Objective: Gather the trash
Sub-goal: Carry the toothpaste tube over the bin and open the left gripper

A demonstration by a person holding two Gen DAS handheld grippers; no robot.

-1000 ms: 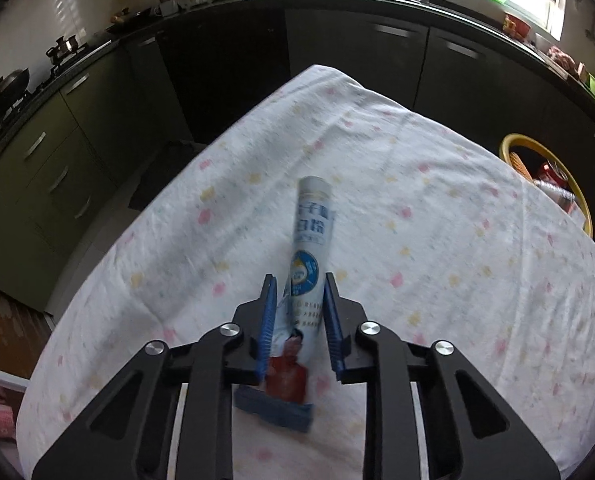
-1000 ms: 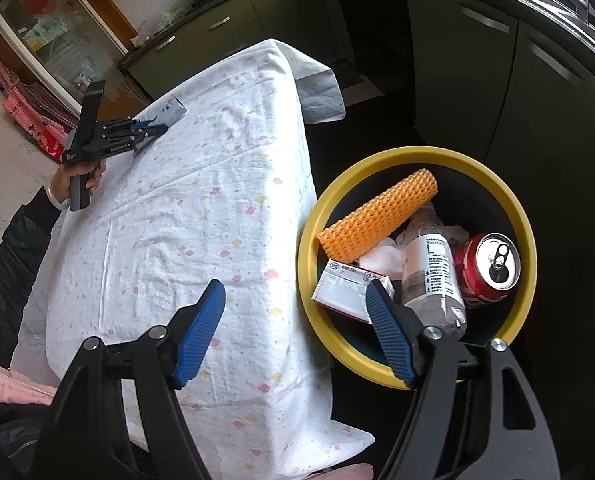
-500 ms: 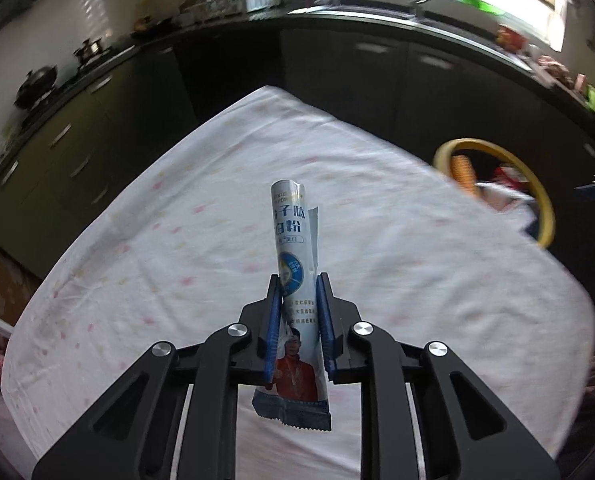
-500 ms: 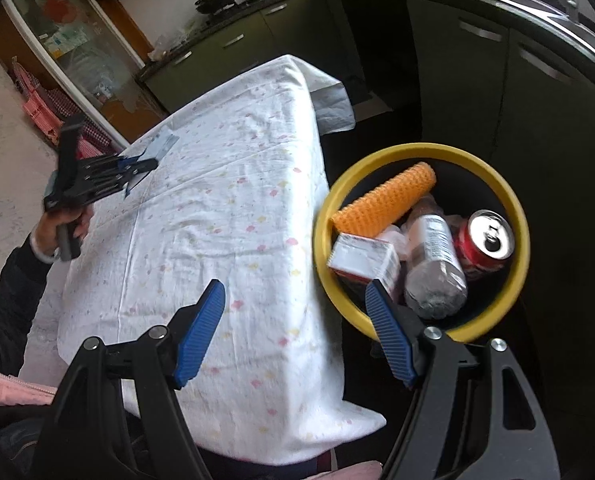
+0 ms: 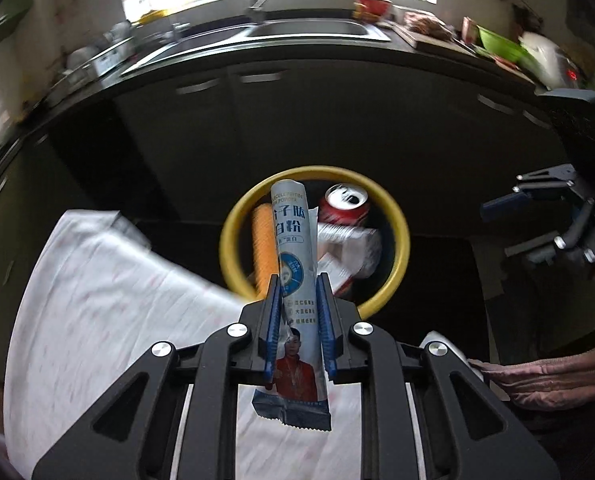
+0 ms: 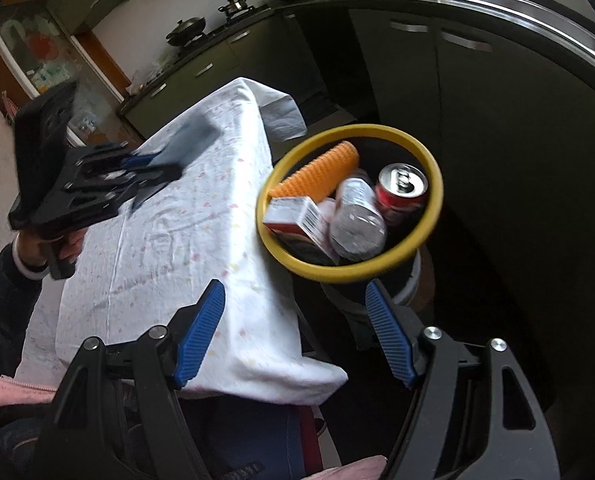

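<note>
My left gripper is shut on a blue-and-white powder sachet and holds it in the air, pointing at the yellow-rimmed trash bin beyond the table edge. The bin holds a red can, a clear bottle, an orange ribbed roll and a small carton. My right gripper is open and empty, low and near the bin's front side. The left gripper with the sachet shows blurred over the table in the right wrist view.
The table carries a white flowered cloth whose corner hangs next to the bin. Dark kitchen cabinets and a counter with a sink stand behind the bin. The right gripper shows at the right of the left wrist view.
My left gripper lifted the sachet off the table and swung it toward the bin, which now sits right ahead. My right gripper drew back a little and stays open.
</note>
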